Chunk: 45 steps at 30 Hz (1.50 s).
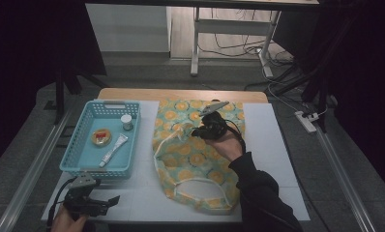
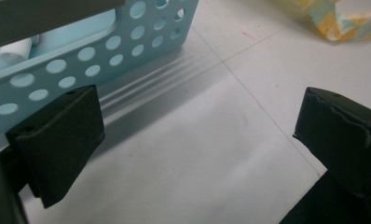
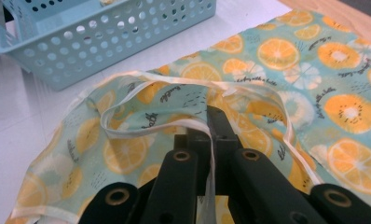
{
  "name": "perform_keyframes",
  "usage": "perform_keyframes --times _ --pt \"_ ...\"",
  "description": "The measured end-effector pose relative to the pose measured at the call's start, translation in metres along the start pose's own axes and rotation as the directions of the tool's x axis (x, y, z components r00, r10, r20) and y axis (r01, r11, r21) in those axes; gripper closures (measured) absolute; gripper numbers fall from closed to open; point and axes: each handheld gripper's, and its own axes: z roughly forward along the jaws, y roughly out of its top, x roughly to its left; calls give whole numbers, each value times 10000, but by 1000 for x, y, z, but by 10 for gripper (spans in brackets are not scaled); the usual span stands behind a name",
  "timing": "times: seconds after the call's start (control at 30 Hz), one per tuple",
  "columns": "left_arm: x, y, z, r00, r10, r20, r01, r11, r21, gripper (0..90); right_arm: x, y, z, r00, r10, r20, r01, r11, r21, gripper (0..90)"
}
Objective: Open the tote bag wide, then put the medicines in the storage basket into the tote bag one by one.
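Fingers of the right gripper (image 3: 210, 128) were pinching the cream handle (image 3: 141, 126) of the orange-print bag (image 1: 195, 154), while the left gripper (image 1: 106, 203), fingers spread, rested well apart beside the blue basket (image 1: 79, 145).

1 basket (image 1: 77, 150) | 1 tube (image 1: 113, 150) | 1 jar (image 1: 126, 122) | 1 round tin (image 1: 101, 137) | 1 fabric bag (image 1: 181, 164) | 2 tongs: L (image 1: 114, 199), R (image 1: 196, 132)

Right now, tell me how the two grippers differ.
The left gripper is open with nothing between its jaws; the right gripper is shut on the bag strap. The left sits low beside the blue basket; the right is raised over the orange-print bag. Both are black and hand-held.
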Motion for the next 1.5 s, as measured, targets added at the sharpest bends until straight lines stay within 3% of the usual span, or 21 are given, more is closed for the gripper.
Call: perform_keyframes --times 0.93,1.5 --pt "2 -1 -1 9997 -168 156 170 9997 -162 8 -12 19 -18 9991 -76 428 101 9983 -581 896" --pt "6 -1 -2 9987 -375 333 383 9990 -224 8 -13 18 -19 9990 -120 420 141 9986 -515 896"
